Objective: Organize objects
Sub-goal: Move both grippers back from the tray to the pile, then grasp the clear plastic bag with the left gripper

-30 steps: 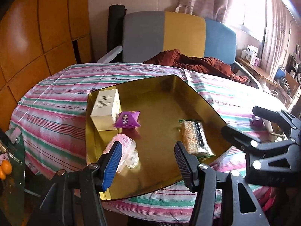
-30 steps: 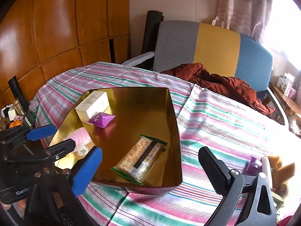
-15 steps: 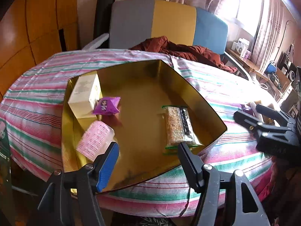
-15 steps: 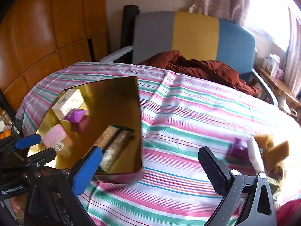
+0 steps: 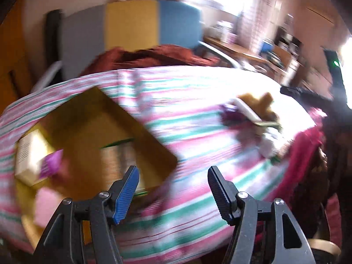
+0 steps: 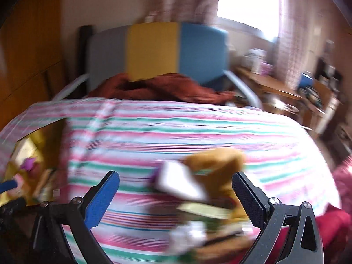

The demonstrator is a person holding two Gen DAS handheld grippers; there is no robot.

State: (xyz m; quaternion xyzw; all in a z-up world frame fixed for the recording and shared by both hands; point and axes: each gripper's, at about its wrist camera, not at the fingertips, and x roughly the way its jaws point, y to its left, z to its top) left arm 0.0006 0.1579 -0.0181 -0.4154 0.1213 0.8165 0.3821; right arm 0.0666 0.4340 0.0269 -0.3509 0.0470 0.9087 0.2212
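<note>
Both grippers empty, heading for the leftover pile beside the gold tray

Right gripper [image 6: 176,194] has its jaws spread wide with nothing between the pads, and it's lined up on the loose heap of objects [image 6: 204,189] on the striped tablecloth [image 6: 176,132]; a brown soft thing and a white flat item show, the rest is too blurry to name. Left gripper [image 5: 173,189] is parted and empty too, hanging over the cloth just beside the gold tray [image 5: 154,140]. That tray already holds a cream box [image 5: 28,154], a purple packet [image 5: 51,162], a pink item and a snack bar. Looks like the fetch-the-next-item step. Next move probably needs slowing down, singling out one piece from the heap and closing on it cleanly before carrying it to the tray.
</note>
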